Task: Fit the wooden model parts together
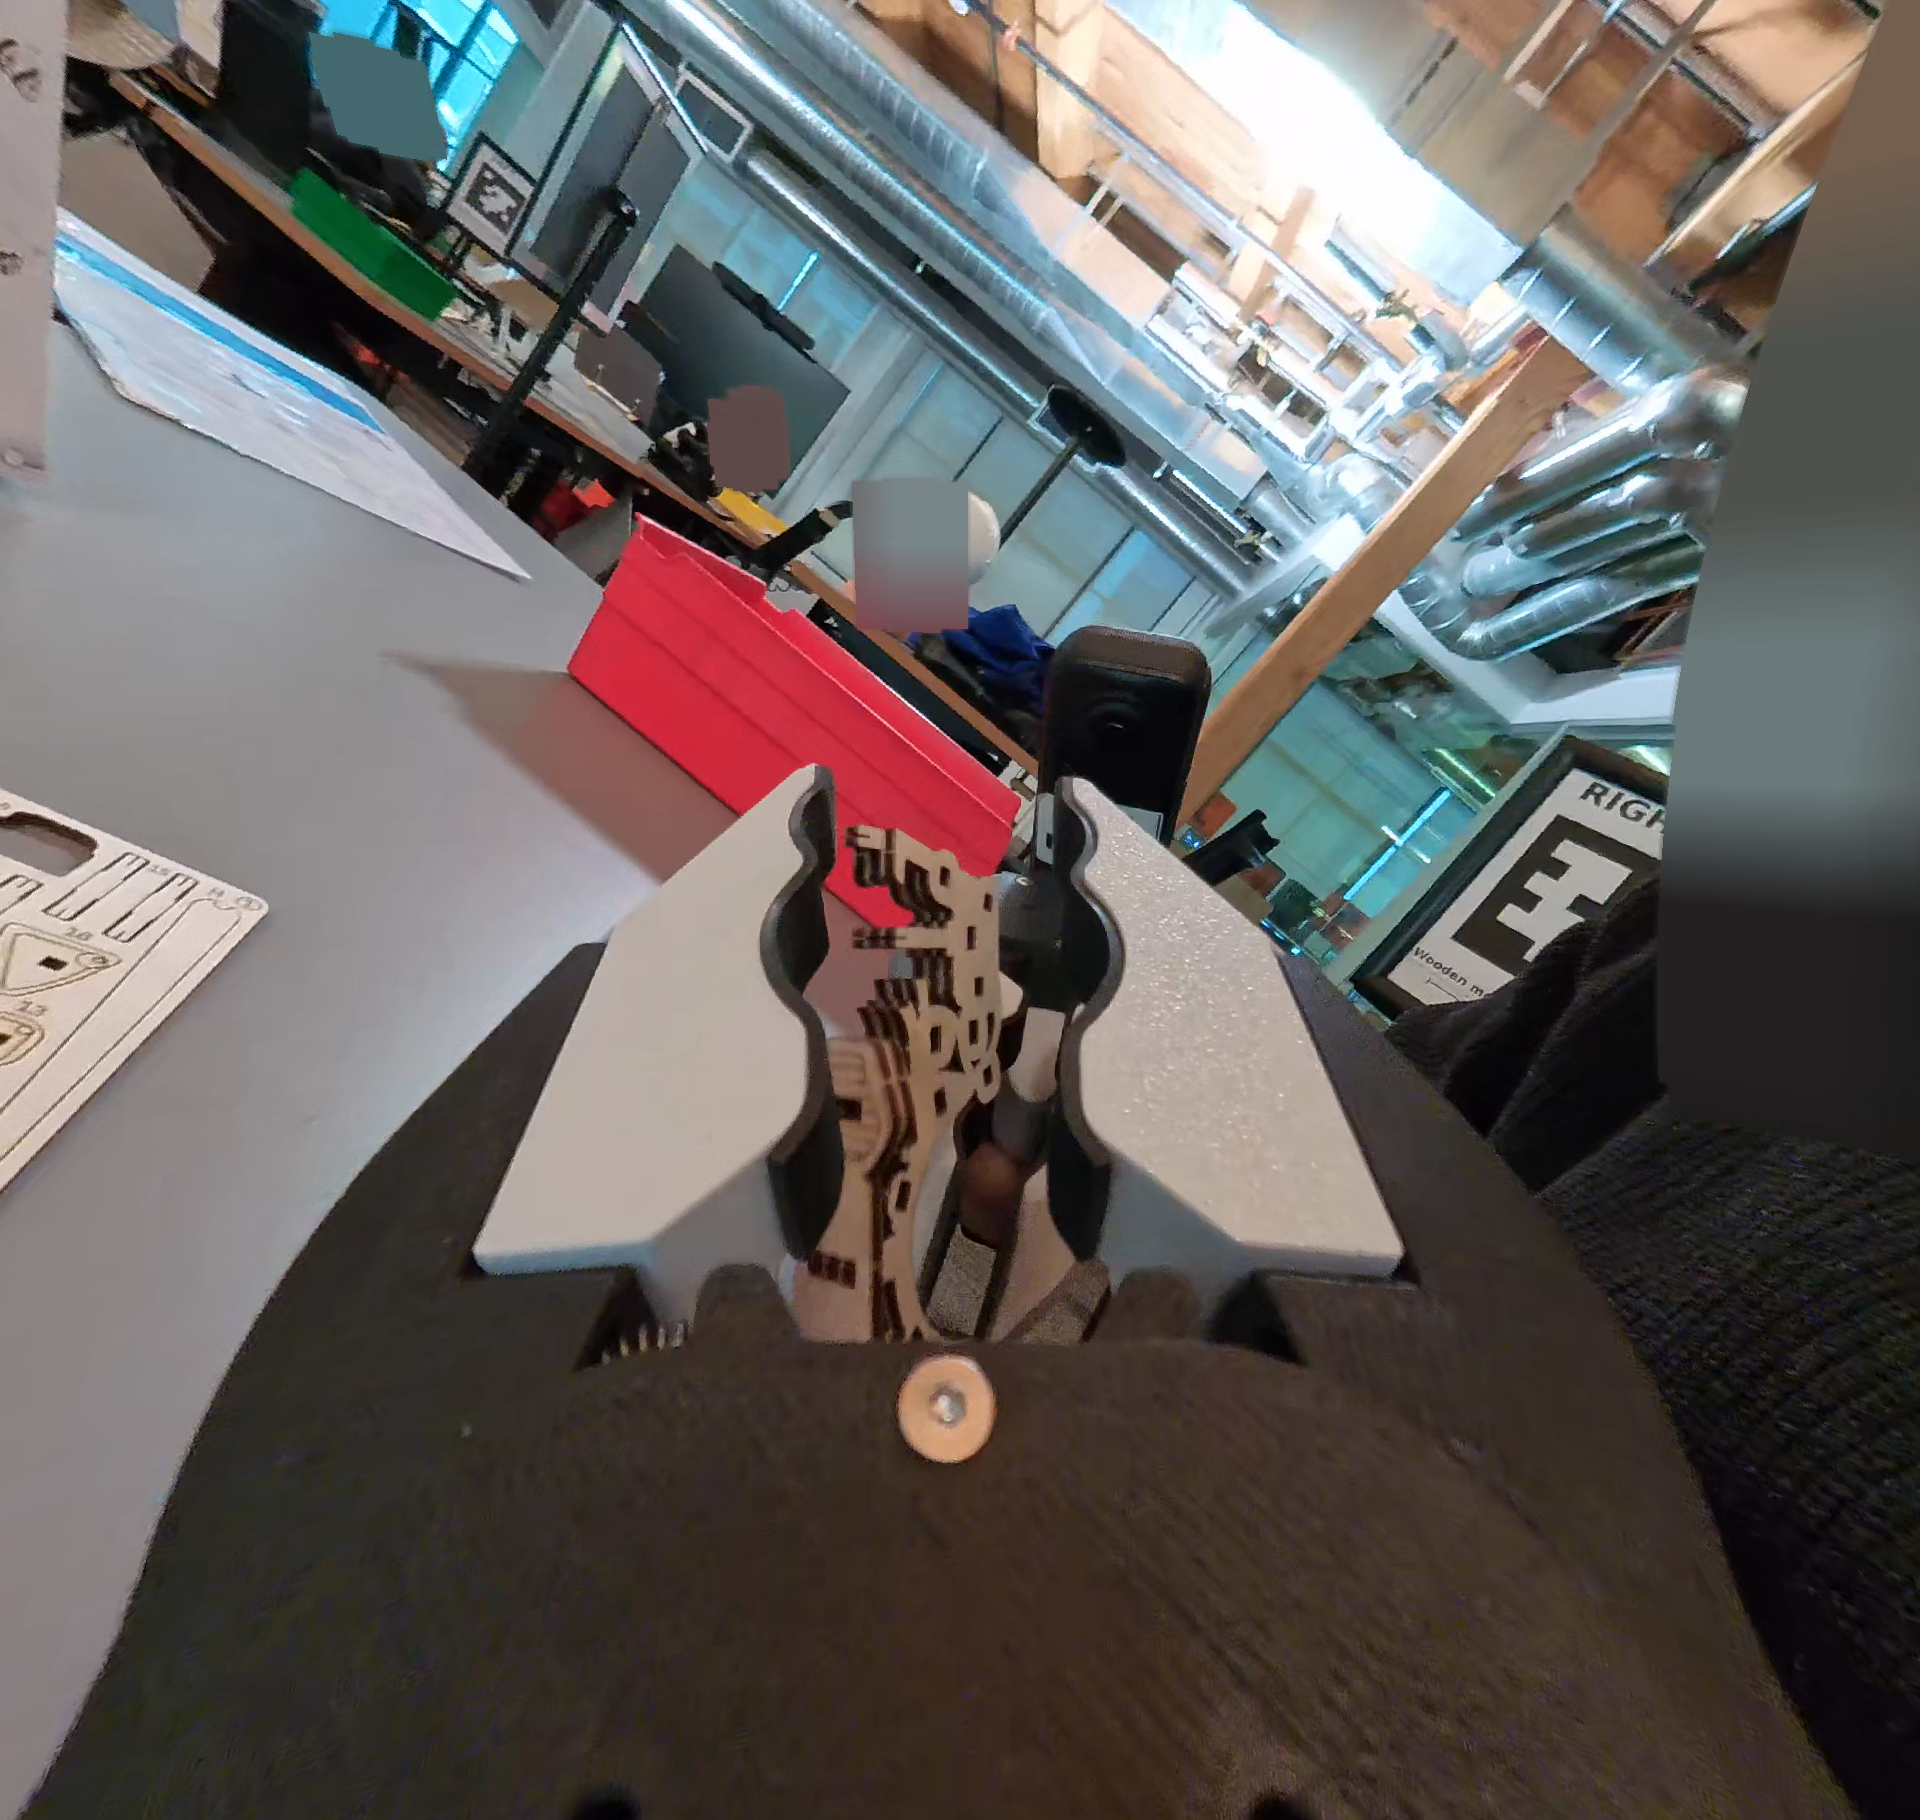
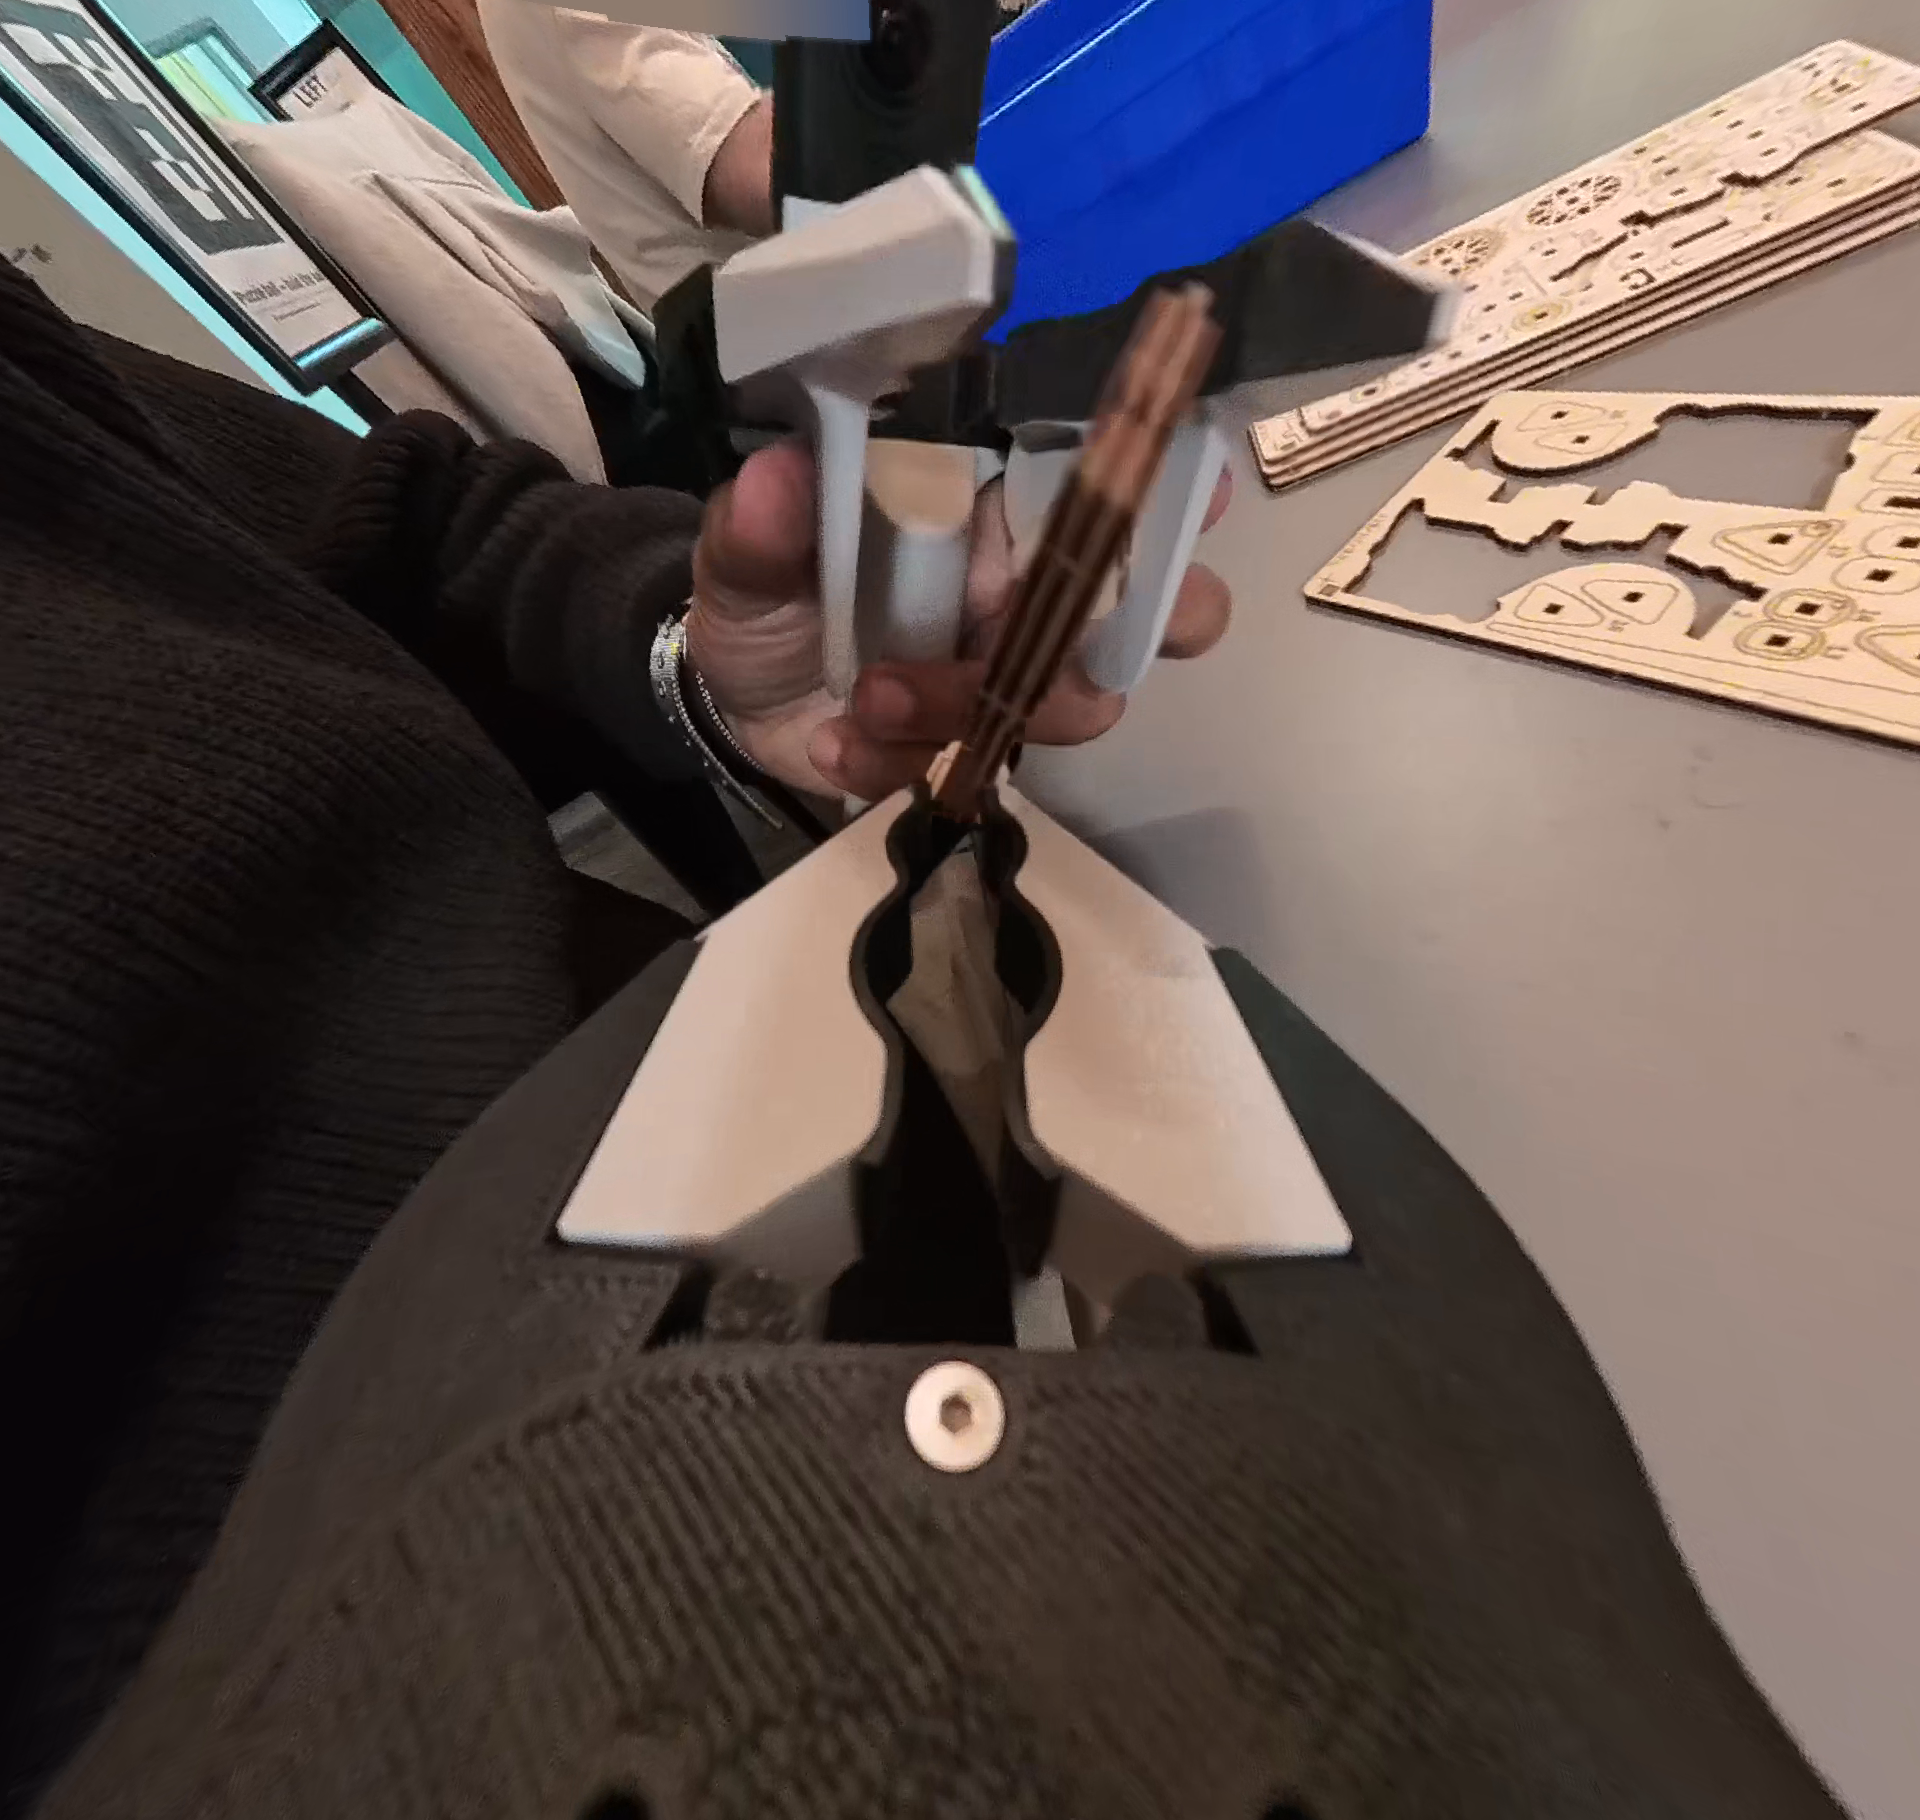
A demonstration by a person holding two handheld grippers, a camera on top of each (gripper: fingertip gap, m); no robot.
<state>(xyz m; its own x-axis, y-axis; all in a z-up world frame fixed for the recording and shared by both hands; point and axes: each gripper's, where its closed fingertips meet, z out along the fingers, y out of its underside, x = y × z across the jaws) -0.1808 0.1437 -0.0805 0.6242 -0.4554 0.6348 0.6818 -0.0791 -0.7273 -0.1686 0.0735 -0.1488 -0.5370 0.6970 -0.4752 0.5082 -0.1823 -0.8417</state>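
A layered wooden part (image 1: 914, 991), pale plywood with dark laser-cut marks, sits between the grey fingers of my left gripper (image 1: 945, 825), which is closed around it and held in the air. In the right wrist view the same part (image 2: 1101, 523) shows edge-on as a long stack. It runs from the left gripper (image 2: 1122, 264) down to my right gripper (image 2: 951, 820). The right gripper's tips are pinched shut on its lower end, where a small pale piece (image 2: 943, 768) sticks out. A hand (image 2: 769, 607) holds the left gripper's handle.
On the grey table (image 2: 1455, 1043) lie a cut-out plywood sheet (image 2: 1662, 565), a stack of uncut sheets (image 2: 1662, 212) and a blue bin (image 2: 1226, 108). The left wrist view shows a red bin (image 1: 790, 721), another plywood sheet (image 1: 104, 960) and a paper sheet (image 1: 260, 399). The gap from one gripper's tips to the other's is roughly 9 centimetres.
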